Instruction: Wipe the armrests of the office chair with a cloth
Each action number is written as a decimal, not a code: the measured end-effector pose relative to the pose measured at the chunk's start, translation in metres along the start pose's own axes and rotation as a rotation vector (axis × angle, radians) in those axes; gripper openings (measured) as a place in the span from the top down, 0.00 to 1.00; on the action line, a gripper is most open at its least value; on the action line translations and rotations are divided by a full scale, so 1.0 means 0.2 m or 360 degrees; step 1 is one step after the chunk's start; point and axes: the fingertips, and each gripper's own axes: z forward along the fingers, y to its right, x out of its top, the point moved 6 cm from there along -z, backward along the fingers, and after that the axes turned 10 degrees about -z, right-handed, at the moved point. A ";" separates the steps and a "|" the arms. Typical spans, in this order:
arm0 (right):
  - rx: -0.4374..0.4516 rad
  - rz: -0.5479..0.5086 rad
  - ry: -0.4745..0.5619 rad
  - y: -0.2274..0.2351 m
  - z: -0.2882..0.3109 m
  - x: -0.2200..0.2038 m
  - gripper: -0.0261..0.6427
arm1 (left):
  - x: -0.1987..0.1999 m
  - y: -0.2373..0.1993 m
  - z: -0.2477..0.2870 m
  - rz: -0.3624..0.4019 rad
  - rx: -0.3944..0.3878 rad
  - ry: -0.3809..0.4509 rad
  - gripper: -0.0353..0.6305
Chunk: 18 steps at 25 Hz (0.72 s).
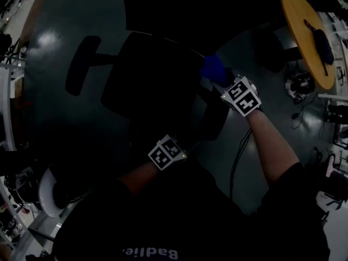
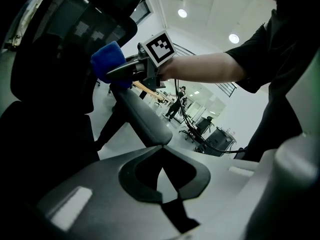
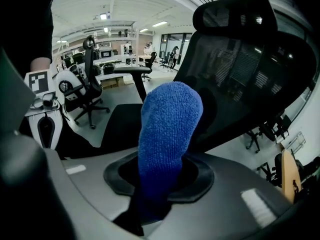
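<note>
My right gripper (image 3: pixel 165 160) is clamped on the blue cloth (image 3: pixel 170 119), which sticks up from its jaws just in front of the chair's mesh backrest (image 3: pixel 250 69). From the other side, the cloth sits at the far end of the grey armrest (image 2: pixel 145 119); I cannot tell whether it is pressing on it. My left gripper (image 2: pixel 163 146) has its jaws together on nothing, tips at the armrest's near end. A round yellow table (image 1: pixel 304 26) and another office chair (image 3: pixel 90 84) stand well apart.
</note>
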 end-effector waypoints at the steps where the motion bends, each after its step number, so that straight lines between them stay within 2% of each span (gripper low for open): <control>1: -0.0005 -0.0002 0.0008 -0.02 -0.01 0.00 0.77 | 0.00 0.00 0.00 0.0002 0.0003 0.0003 0.92; 18: 0.0005 0.0034 0.0043 -0.42 -0.09 0.03 0.77 | -0.01 -0.01 -0.02 0.0058 0.0028 -0.0029 0.92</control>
